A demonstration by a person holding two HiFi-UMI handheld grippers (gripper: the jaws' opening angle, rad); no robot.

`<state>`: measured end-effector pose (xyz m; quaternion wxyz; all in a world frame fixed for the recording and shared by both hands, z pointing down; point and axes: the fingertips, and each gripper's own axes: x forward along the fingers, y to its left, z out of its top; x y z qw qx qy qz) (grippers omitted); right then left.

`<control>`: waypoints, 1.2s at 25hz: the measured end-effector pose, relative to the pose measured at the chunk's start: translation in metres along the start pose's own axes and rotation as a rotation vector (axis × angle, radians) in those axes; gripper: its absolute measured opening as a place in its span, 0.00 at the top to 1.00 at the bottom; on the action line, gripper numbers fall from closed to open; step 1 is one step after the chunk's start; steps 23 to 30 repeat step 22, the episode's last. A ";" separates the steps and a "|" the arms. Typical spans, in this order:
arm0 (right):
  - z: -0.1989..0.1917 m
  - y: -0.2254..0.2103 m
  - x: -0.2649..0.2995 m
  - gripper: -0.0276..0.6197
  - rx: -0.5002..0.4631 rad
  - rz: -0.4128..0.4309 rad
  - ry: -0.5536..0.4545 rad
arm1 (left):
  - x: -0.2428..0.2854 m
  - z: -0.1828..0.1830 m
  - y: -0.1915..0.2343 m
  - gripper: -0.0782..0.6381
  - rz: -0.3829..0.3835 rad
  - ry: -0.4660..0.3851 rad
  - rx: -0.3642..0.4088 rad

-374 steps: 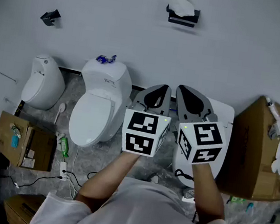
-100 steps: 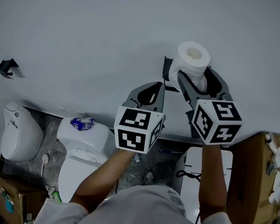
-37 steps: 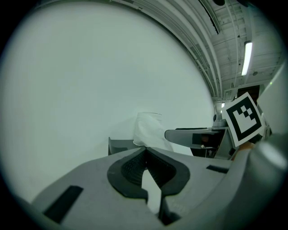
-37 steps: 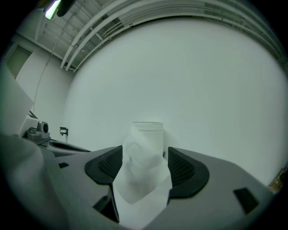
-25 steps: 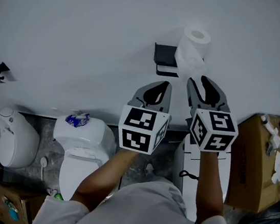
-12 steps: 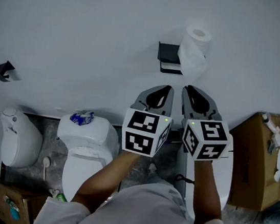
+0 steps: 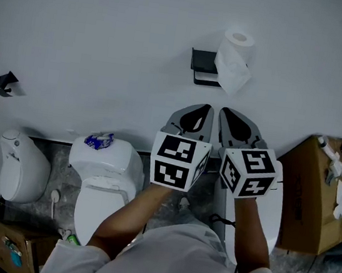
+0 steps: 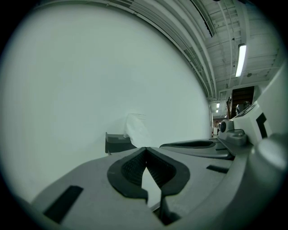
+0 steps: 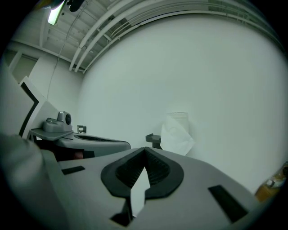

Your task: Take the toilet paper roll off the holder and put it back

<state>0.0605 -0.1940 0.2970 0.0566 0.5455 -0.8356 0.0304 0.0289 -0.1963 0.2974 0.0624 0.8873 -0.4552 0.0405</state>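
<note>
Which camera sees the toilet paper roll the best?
The head view: the whole toilet paper roll shows clearly against the wall, at the black holder. The right gripper view shows it too, but fainter. The left gripper view shows only a white bit beside the holder.

The head view looks steeply down the wall [image 7: 99, 21] from above. Each gripper view faces that wall along its own jaws, fairly near. All three share the holder [image 7: 203, 63] and toilet paper roll [image 7: 234, 52].

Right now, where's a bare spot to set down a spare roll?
The closed toilet lid looks bare, bordered by its tank, which carries a blue item. Space between holder and right tongs is open for a hand. The cardboard box at right is cluttered along its far edge.
</note>
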 end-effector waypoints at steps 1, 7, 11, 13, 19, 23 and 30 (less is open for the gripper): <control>0.000 0.000 -0.001 0.95 -0.001 -0.001 -0.003 | -0.001 0.000 -0.001 0.88 0.001 -0.001 0.000; 0.001 -0.001 -0.007 0.95 -0.008 0.000 -0.006 | -0.003 -0.002 -0.005 0.89 -0.004 0.004 0.003; 0.000 0.000 -0.009 0.95 -0.009 0.004 -0.003 | -0.003 -0.002 -0.009 0.89 -0.009 0.006 0.006; 0.000 0.000 -0.010 0.95 -0.010 0.005 -0.002 | -0.004 -0.003 -0.009 0.88 -0.008 0.005 0.005; 0.000 0.001 -0.011 0.95 -0.013 0.009 0.000 | -0.005 -0.003 -0.010 0.89 -0.002 0.006 -0.002; -0.001 0.001 -0.011 0.95 -0.013 0.012 0.002 | -0.005 -0.005 -0.009 0.89 0.000 0.008 -0.001; -0.001 0.001 -0.011 0.95 -0.013 0.012 0.002 | -0.005 -0.005 -0.009 0.89 0.000 0.008 -0.001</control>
